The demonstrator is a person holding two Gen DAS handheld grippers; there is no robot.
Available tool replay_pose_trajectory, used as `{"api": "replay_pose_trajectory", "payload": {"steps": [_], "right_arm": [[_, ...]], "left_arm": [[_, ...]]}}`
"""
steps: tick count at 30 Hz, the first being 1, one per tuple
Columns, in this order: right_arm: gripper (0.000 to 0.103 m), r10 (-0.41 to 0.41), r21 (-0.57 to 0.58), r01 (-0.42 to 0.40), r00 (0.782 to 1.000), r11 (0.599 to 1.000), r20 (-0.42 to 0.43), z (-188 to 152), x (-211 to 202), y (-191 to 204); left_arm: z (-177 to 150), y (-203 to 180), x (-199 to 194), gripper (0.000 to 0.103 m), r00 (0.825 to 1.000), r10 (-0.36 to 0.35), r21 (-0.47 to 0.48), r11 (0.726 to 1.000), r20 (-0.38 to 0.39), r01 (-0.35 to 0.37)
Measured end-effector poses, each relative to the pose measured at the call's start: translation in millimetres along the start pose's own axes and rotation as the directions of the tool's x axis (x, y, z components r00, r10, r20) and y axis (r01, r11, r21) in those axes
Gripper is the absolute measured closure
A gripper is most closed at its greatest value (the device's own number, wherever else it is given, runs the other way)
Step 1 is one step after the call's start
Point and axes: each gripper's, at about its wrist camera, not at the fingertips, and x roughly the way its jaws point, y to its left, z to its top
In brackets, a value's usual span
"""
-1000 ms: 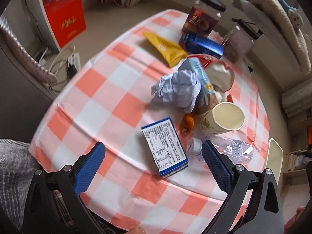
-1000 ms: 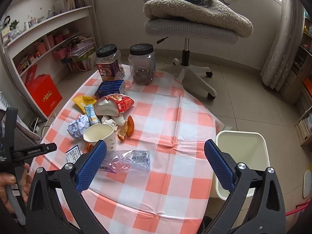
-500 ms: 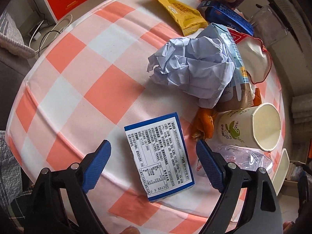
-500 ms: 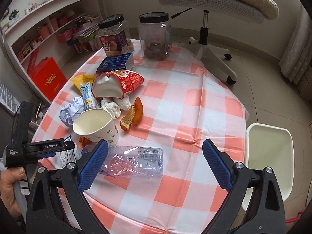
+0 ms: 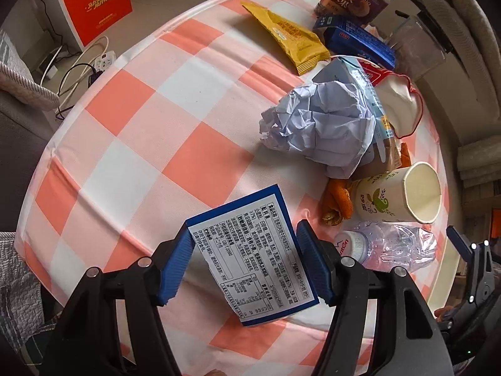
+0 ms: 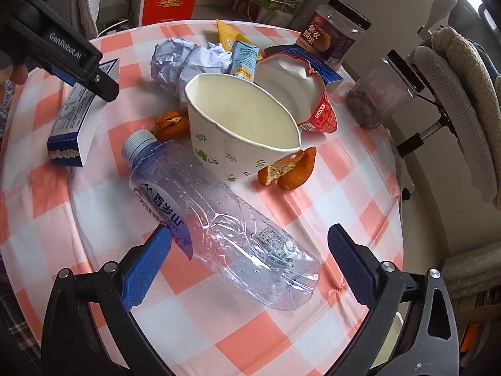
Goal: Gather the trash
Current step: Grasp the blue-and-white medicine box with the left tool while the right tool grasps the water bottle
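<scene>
While the blue-and-white box lay flat near the table's edge, the left gripper had just been closing around it, one blue pad on each long side. Pads looked at or nearly at the box walls; I couldn't tell if they were pressing yet. The grip across the narrow width made sense: that's the span the jaws can take.

The right gripper was wide open and empty, straddling the base end of the crushed plastic bottle. The bottle lay on its side, diagonal, cap pointing away, so the pads lined up across its body. No contact visible.

Everything else sat clustered mid-table on the checked tablecloth, probably dumped as one pile. The paper cup stood just behind the bottle, with the crumpled paper ball beyond it.

Count from both views:
- 1 flat box, 1 bottle, 1 paper cup, 1 paper ball
- 2 orange peel pieces, one either side of the cup
- 1 yellow wrapper, 1 torn red snack bag, 1 light-blue sachet
- 1 dark blue box
- 2 lidded jars at the far edge, likely not trash

The bin was barely in frame.
</scene>
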Motion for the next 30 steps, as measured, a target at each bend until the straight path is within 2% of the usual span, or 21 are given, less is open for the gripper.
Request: {"api": "replay_pose_trajectory", "payload": {"steps": [2, 4, 6, 8, 11, 16, 18, 22, 23, 25, 26, 27, 30], "right_arm": [[0.012, -0.016, -0.032, 0.015, 0.999, 0.999, -0.048, 2.5, 10.0, 10.1], [0.032, 0.012, -0.028, -0.015, 0.995, 0.999, -0.098, 1.0, 19.1, 16.0], [0.038, -0.008, -0.027, 0.006, 0.996, 1.0, -0.088, -0.5, 18.1, 17.7], [0.047, 0.04, 0.01, -0.04, 0.998, 0.999, -0.057, -1.3, 8.5, 12.7], [0.05, 0.136, 0.086, -0.135, 0.991, 0.987, -0.012, -5.1, -5.9, 3.5], [0.053, 0.188, 0.133, -0.193, 0.981, 0.972, 0.049, -13.8, -30.6, -0.6], [0.062, 0.208, 0.163, -0.219, 0.975, 0.962, 0.083, -16.7, -41.5, -6.1], [0.063, 0.187, 0.239, -0.219, 0.971, 0.946, 0.15, -22.7, -60.3, -24.2], [0.068, 0.178, 0.254, -0.215, 0.971, 0.943, 0.163, -23.8, -63.8, -28.0], [0.069, 0.153, 0.29, -0.202, 0.971, 0.935, 0.184, -26.8, -70.1, -35.5], [0.074, 0.147, 0.308, -0.201, 0.971, 0.93, 0.19, -28.2, -72.1, -39.0], [0.103, 0.149, 0.319, -0.207, 0.969, 0.925, 0.198, -30.5, -73.7, -43.9], [0.103, 0.146, 0.36, -0.212, 0.969, 0.909, 0.201, -37.4, -75.7, -53.7]], "left_arm": [[0.7, 1.3, -7.0, 0.038, 1.0, -0.018, -0.002, 1.0, 0.015, 0.018], [1.3, -0.9, -12.4, 0.038, 0.999, -0.031, 0.005, 1.0, 0.026, 0.031], [0.7, -4.6, -16.9, 0.038, 0.998, -0.047, 0.009, 0.999, 0.031, 0.047], [0.7, -6.5, -21.9, 0.038, 0.997, -0.064, 0.008, 0.998, 0.038, 0.064], [3.3, -4.0, -30.0, 0.038, 0.995, -0.078, 0.012, 0.997, 0.065, 0.077], [3.4, -1.3, -39.6, 0.038, 0.992, -0.078, 0.015, 0.997, 0.102, 0.077], [3.9, 0.4, -43.3, 0.038, 0.99, -0.079, 0.01, 0.997, 0.116, 0.078], [3.3, 1.7, -49.4, 0.038, 0.986, -0.085, 0.002, 0.996, 0.142, 0.086], [3.1, 0.9, -50.7, 0.038, 0.985, -0.087, 0.002, 0.996, 0.149, 0.088], [1.9, -2.2, -53.2, 0.038, 0.983, -0.091, 0.007, 0.996, 0.162, 0.091], [1.4, -4.3, -54.5, 0.038, 0.981, -0.094, 0.011, 0.996, 0.168, 0.094], [0.8, -7.0, -55.5, 0.038, 0.98, -0.097, 0.017, 0.995, 0.172, 0.096], [-1.1, -14.9, -57.1, 0.038, 0.978, -0.109, 0.031, 0.994, 0.178, 0.105]]}}
